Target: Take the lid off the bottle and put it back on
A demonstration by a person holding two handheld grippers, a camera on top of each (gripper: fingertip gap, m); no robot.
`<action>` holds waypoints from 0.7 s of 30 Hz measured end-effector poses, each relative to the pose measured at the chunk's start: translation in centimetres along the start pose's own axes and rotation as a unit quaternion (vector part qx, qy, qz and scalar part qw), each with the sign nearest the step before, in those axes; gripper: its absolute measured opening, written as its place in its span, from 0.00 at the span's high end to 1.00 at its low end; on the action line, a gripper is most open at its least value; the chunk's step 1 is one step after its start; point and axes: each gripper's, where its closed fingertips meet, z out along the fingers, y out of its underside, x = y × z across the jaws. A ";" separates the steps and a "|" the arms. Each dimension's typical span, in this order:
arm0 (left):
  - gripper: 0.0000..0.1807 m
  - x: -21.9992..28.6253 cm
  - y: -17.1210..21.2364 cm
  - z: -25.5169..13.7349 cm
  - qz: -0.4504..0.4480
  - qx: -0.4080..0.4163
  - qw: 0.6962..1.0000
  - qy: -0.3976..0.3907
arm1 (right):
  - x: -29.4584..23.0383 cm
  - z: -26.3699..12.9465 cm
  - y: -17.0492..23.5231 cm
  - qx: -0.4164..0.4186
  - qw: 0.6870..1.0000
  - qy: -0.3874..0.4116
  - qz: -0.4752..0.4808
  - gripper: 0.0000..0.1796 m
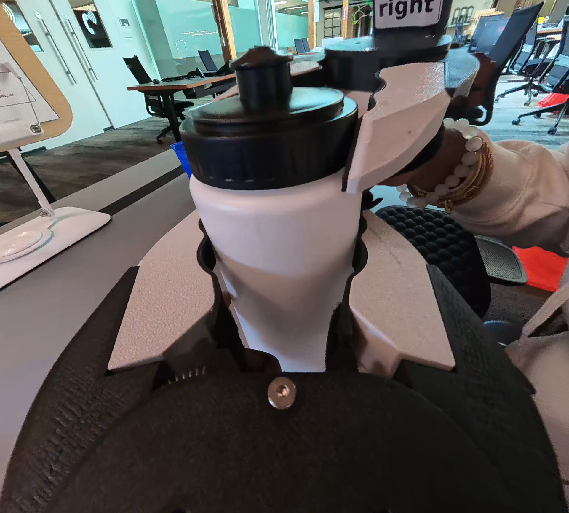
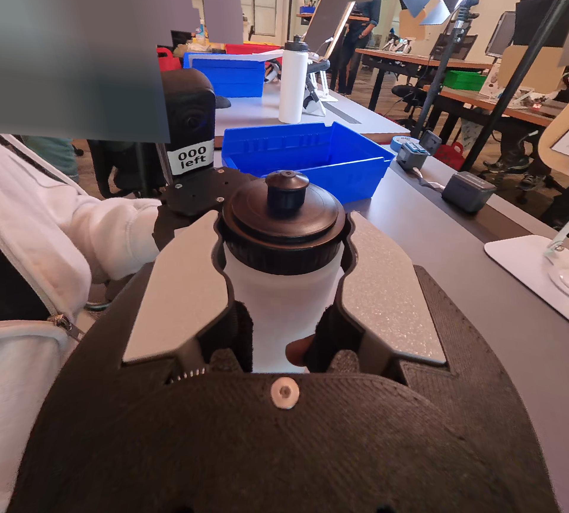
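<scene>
The left gripper (image 1: 278, 254) jaws pinch the white bottle (image 1: 277, 236) upright above the worktop (image 2: 431, 239), right gripper (image 2: 281, 242) jaws pinching its seated black lid (image 2: 283, 227); judging so, a twist comes next.

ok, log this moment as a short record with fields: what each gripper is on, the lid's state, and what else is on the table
bottle: white bottle, upright
lid: black lid with spout, seated on the bottle
left gripper: fingers closed on the bottle body
right gripper: fingers bracket the lid at its rim; contact not certain
table: grey table
nearby: open blue bin behind the bottle; second white bottle farther back
</scene>
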 end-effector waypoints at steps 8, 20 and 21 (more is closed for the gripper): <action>0.51 -0.1 0.0 0.0 -0.005 -0.003 1.000 0.012 | 0.1 0.0 0.0 0.011 1.000 -0.023 0.002 0.59; 0.51 1.2 0.0 -0.2 0.008 0.004 0.996 0.084 | -1.3 -0.6 -0.2 0.052 0.982 -0.179 -0.008 0.59; 0.51 1.3 -0.1 -0.2 0.009 0.006 0.996 0.091 | -1.5 -0.7 -0.3 0.058 0.977 -0.203 -0.009 0.59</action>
